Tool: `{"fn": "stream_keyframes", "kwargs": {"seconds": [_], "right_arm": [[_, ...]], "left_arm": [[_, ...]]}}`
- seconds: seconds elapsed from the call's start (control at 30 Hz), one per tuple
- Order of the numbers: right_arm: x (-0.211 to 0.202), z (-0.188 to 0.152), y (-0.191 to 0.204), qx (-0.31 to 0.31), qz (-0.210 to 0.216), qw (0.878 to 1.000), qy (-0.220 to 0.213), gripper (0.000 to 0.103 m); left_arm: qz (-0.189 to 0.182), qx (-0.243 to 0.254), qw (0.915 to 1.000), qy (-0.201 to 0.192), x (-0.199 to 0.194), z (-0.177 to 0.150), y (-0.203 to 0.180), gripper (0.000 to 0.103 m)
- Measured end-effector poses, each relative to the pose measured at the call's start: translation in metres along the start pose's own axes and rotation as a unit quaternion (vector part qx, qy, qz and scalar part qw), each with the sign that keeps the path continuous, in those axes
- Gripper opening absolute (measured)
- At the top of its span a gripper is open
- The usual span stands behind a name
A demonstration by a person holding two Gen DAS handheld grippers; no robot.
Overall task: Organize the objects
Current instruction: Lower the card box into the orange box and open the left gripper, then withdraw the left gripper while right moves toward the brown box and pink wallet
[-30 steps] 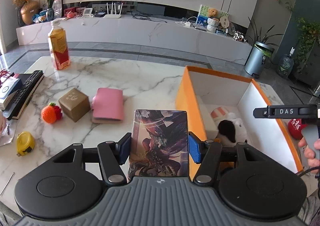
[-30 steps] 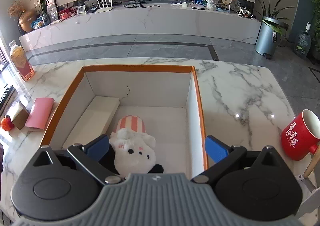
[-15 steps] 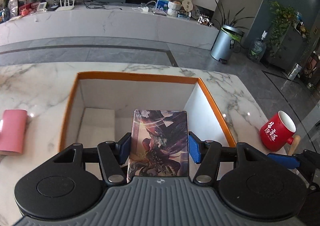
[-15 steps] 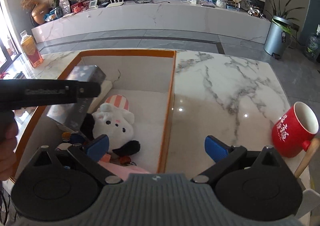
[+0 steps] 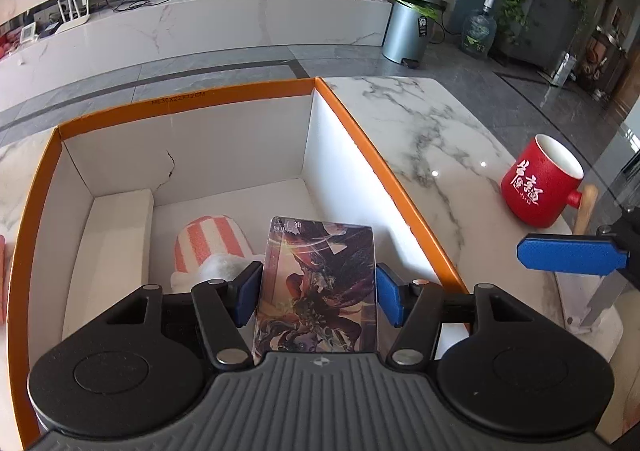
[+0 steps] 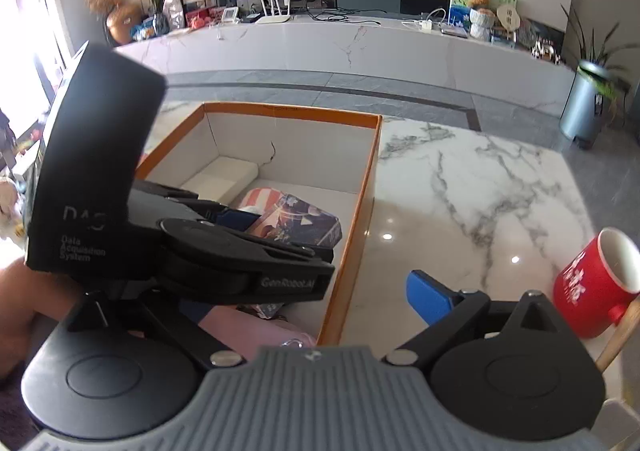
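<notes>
Right now, in the left wrist view: left gripper (image 5: 318, 293) low over the big white cardboard box with the orange rim (image 5: 362, 141). Jaws opening, with a flat little box with a dark fantasy picture on it (image 5: 316, 283) between them. Blue pads (image 5: 248, 297) right up against its two long sides. No clear gap to see.

Picture box inside the big box, near the wall at 3 o'clock, tipped a bit. Just beside it at 9 o'clock, a soft white plush toy with an orange-and-white striped hat (image 5: 210, 247), lying on the box floor. Farther out at 9 o'clock, a long white block (image 5: 120, 219) along the wall.

Outside the big box, at 3 o'clock, a red mug with white writing (image 5: 540, 183) on the white marble table with grey veins (image 5: 432, 123) — well apart from the orange rim.

Right gripper (image 6: 308, 295) spread wide and holding nothing. Only one blue finger (image 6: 430, 301) plain to see, over the table near the mug. The other finger hidden behind the black left gripper — so no look at its tip. From this side, picture box seen slanting down into the big box, close to the striped hat.
</notes>
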State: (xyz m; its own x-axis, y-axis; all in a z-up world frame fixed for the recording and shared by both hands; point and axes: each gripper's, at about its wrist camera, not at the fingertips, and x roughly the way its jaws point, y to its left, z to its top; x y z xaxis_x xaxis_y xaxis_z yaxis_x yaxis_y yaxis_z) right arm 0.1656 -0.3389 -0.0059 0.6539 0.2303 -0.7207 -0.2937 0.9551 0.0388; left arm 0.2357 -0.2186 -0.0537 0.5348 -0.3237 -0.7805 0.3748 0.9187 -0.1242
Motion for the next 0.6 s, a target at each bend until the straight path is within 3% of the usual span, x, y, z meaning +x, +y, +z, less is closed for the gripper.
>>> {"fn": "stream_keyframes", "kwargs": {"seconds": [0.1, 0.3, 0.43, 0.5, 0.6], "right_arm": [[0.001, -0.002, 0.001, -0.010, 0.004, 1.000, 0.011, 0.099], [0.000, -0.002, 0.003, -0.009, 0.000, 1.000, 0.013, 0.099], [0.001, -0.003, 0.005, -0.013, 0.000, 1.000, 0.018, 0.099], [0.001, -0.003, 0.006, -0.015, -0.001, 1.000, 0.017, 0.099], [-0.002, -0.001, 0.007, -0.012, 0.006, 1.000, 0.010, 0.099]], "left_arm": [[-0.008, 0.029, 0.9995, 0.006, 0.002, 0.000, -0.003, 0.071], [-0.056, -0.006, 0.9983, 0.011, 0.002, 0.001, 0.005, 0.077], [-0.043, -0.009, 0.9990, -0.009, -0.004, 0.001, 0.007, 0.089], [-0.039, -0.011, 0.9989, -0.025, -0.012, 0.001, 0.009, 0.089], [-0.039, -0.005, 0.9963, -0.077, -0.035, -0.001, 0.015, 0.091]]}}
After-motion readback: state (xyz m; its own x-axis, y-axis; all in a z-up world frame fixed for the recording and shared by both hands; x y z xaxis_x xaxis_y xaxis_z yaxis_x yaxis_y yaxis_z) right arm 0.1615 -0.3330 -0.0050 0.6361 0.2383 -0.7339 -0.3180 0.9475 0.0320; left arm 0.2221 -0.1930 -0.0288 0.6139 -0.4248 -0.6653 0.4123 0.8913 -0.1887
